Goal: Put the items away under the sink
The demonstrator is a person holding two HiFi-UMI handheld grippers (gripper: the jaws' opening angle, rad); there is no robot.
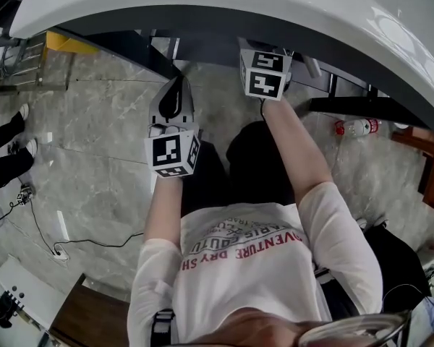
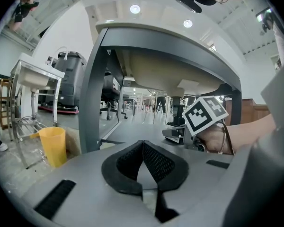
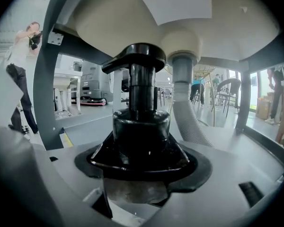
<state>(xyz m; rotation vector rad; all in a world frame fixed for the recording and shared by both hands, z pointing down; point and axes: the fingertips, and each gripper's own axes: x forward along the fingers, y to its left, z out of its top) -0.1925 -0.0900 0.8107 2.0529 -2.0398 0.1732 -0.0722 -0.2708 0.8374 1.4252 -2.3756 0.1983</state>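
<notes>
Black and glossy, one pump-topped item point(image 3: 141, 126) sits pinched in the right claw point(image 3: 143, 164). Its flared base is wedged between the two dark pads, and its neck and flat spout head point up toward the pale underside of the sink point(image 3: 109, 13). So the task's thing is already beneath the basin, held off the floor. Just beside it on the right, a cream drain cup feeds one grey ribbed hose point(image 3: 187, 112), which slants down to the right. The head of the item stands close to that drain, but I cannot tell whether they touch.

The left claw point(image 2: 143, 145) is pressed together, its two mesh-textured pads meeting at the tips with nothing between them. In the head view it hangs lower and nearer the person than the right one, over the grey marbled floor point(image 1: 94, 157) and short of the sink's edge.

Two marker cubes show in the head view, one on each tool. The left cube point(image 1: 173, 152) is out in the open. The right cube point(image 1: 264, 74) is tucked up against the white curved rim of the sink, with the person's bare forearm running back from it.

One small bottle point(image 1: 356, 126) with red on it lies on its side on the floor, to the right of the right arm and well apart from both claws. In the left gripper view, one yellow bin point(image 2: 53, 145) stands on the floor to the left, just outside a dark grey frame leg point(image 2: 91, 103).
</notes>
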